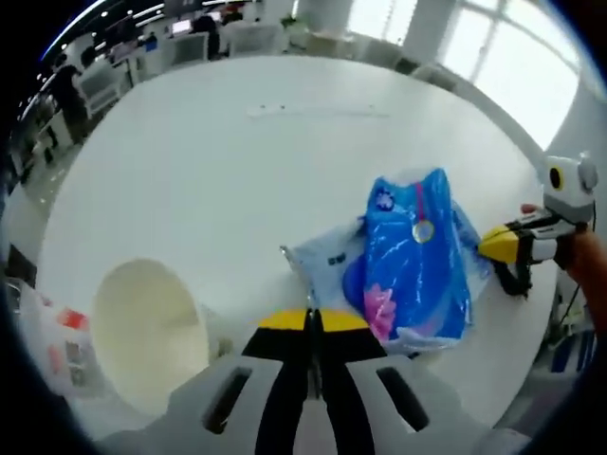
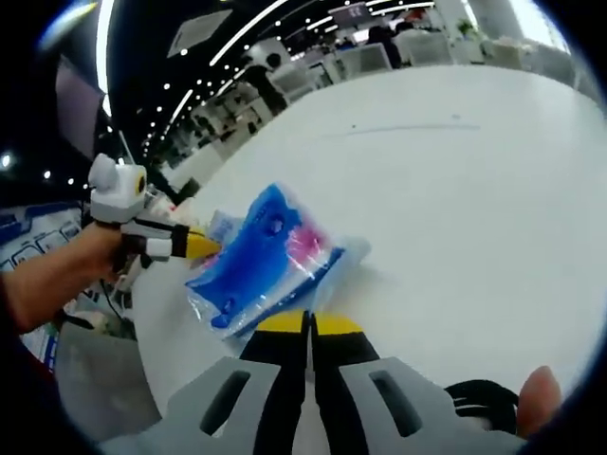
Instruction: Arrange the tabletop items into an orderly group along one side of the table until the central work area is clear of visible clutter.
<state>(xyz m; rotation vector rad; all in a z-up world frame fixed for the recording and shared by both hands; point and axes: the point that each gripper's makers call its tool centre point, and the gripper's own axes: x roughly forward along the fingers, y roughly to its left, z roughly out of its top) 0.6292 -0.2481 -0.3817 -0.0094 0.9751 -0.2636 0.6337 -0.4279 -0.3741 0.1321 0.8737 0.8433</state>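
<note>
A blue plastic packet [image 1: 417,261] with pink print and a clear wrapper lies on the round white table [image 1: 237,161], over a paler packet [image 1: 327,261]. My left gripper [image 1: 311,318] is shut, its yellow tips meeting the pale wrapper's near edge. My right gripper [image 1: 500,245] comes in from the right and touches the packet's far side. In the right gripper view, the blue packet [image 2: 266,251] sits just ahead of my shut right gripper [image 2: 308,324], whose tips meet its clear edge. My left gripper [image 2: 201,245] is at the opposite corner, held by a hand.
A cream bowl-like container [image 1: 142,332] stands on the table to the left of my left jaws. Beyond it at the table's edge is a pale pack with red marks [image 1: 59,341]. Office desks and chairs [image 2: 379,52] stand past the far rim.
</note>
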